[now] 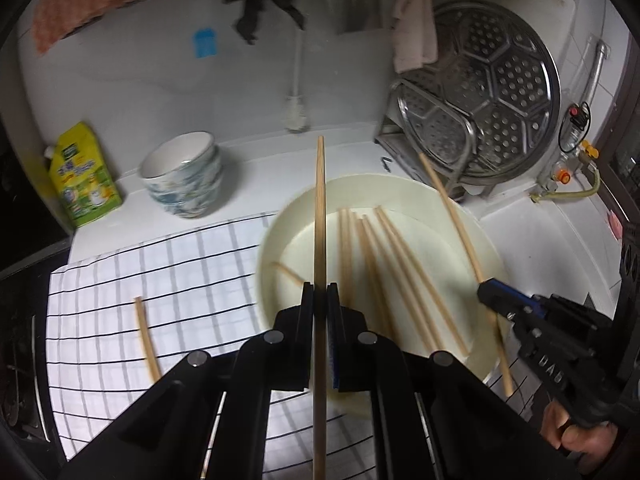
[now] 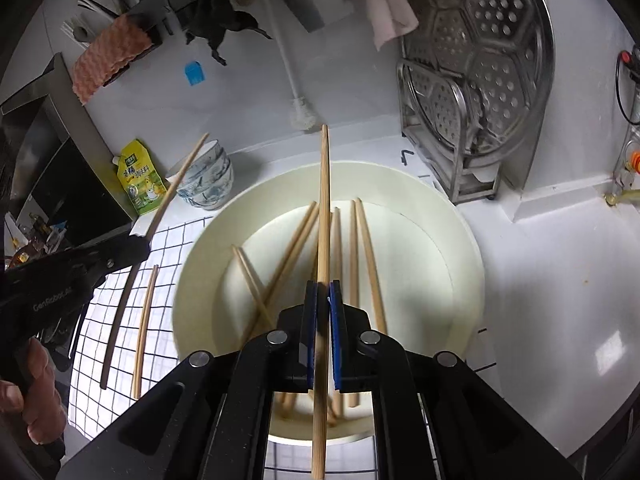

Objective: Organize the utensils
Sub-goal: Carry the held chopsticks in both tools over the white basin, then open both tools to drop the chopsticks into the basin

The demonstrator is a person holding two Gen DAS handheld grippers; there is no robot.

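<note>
Beside the basin (image 2: 460, 240), only the right view shows both cloth-laid chopsticks (image 2: 144, 320).

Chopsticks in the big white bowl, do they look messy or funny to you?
Yes. The loose chopsticks in the white bowl lie crisscrossed, pointing different ways, not bundled. One more chopstick lies alone on the checked cloth outside the bowl. Each gripper, left and right, is shut on one chopstick.

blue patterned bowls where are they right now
In the left wrist view, the blue patterned bowls sit stacked on the counter, left of the cream basin, beside the yellow pouch.
</note>
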